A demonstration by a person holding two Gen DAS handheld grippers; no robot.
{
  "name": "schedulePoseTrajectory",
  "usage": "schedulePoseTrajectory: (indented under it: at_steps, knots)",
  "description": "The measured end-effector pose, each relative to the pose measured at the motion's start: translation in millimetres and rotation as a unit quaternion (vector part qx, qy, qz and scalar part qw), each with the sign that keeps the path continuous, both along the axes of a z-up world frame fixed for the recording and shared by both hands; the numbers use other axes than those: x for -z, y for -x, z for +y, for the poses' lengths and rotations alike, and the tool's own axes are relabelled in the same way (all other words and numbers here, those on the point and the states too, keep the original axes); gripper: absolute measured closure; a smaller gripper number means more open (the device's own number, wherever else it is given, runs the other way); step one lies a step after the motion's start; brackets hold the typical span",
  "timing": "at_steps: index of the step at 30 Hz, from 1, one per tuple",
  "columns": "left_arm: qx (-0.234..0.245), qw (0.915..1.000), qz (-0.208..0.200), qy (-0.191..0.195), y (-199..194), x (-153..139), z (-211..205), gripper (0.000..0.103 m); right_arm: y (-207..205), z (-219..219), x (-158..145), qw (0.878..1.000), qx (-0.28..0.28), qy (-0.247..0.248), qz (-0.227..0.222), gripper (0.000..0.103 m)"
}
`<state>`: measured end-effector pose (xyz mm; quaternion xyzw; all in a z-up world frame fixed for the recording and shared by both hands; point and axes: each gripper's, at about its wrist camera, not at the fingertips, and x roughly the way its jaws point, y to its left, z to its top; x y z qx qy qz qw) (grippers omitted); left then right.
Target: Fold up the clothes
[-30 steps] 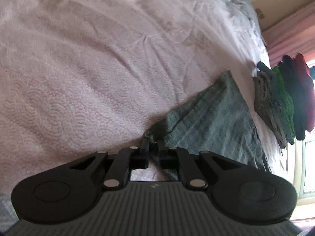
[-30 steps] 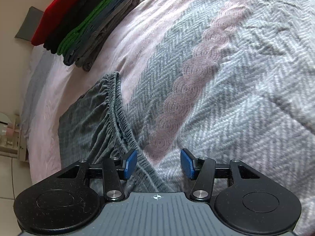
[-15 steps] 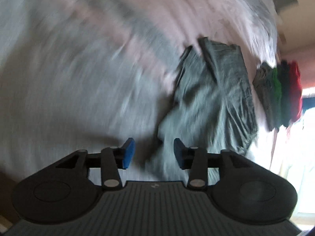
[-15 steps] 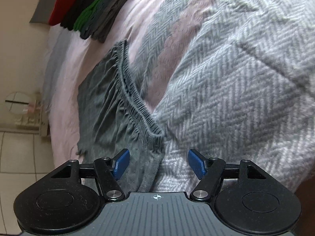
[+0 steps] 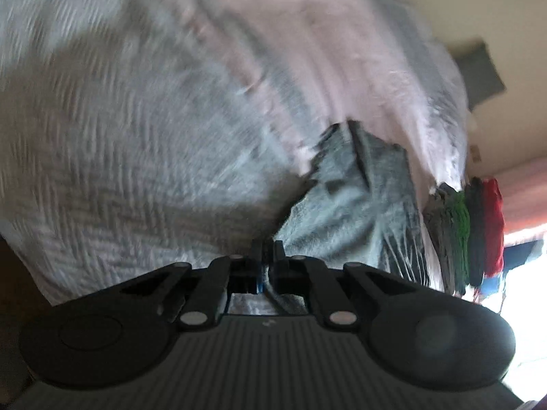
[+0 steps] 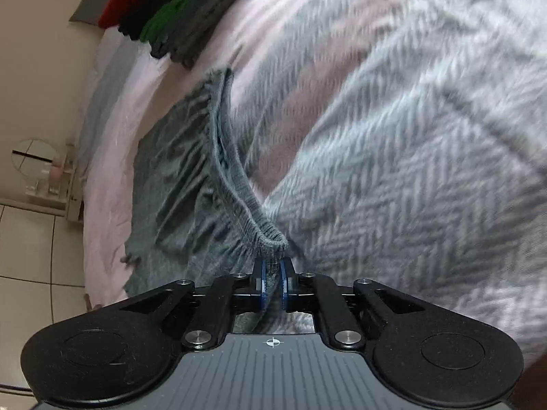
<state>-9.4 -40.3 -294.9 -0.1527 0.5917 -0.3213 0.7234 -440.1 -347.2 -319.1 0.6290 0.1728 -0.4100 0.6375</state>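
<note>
Grey shorts (image 6: 191, 184) lie on the herringbone bedspread (image 6: 410, 171), just beside the folded stack (image 6: 177, 10). Right gripper (image 6: 272, 282) pinches the elastic waistband; left gripper (image 5: 267, 263) is clenched on a corner. No legible writing.

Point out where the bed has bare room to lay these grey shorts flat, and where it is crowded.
Free: the wide grey herringbone blanket right of the grey shorts, and the pink sheet strip between the shorts and the bed's edge. Crowded: the far end, where the stack of folded clothes sits just beyond the waistband. Both the right gripper and left gripper are shut on the shorts.
</note>
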Motion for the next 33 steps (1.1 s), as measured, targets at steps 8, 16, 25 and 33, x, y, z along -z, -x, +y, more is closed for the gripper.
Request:
schedulePoseTrajectory:
  at_steps: [8, 16, 25, 33]
  knots:
    - [0.044, 0.9962, -0.016, -0.074, 6, 3, -14, 0.092, -6, 3, -10, 0.994, -0.047, -0.012, 0.096, 0.09]
    - [0.079, 0.9898, -0.091, -0.075, -14, -42, -30, 0.071, -27, 13, -58, 0.982, -0.092, 0.077, 0.147, 0.036]
    - [0.13, 0.9913, 0.01, -0.02, -76, 18, -120, 0.068, -21, 1, -30, 0.99, -0.043, 0.032, 0.133, 0.036]
    - [0.152, 0.9881, -0.004, -0.026, -87, 42, -135, 0.103, -25, -5, -20, 0.988, -0.043, 0.039, 0.142, 0.036]
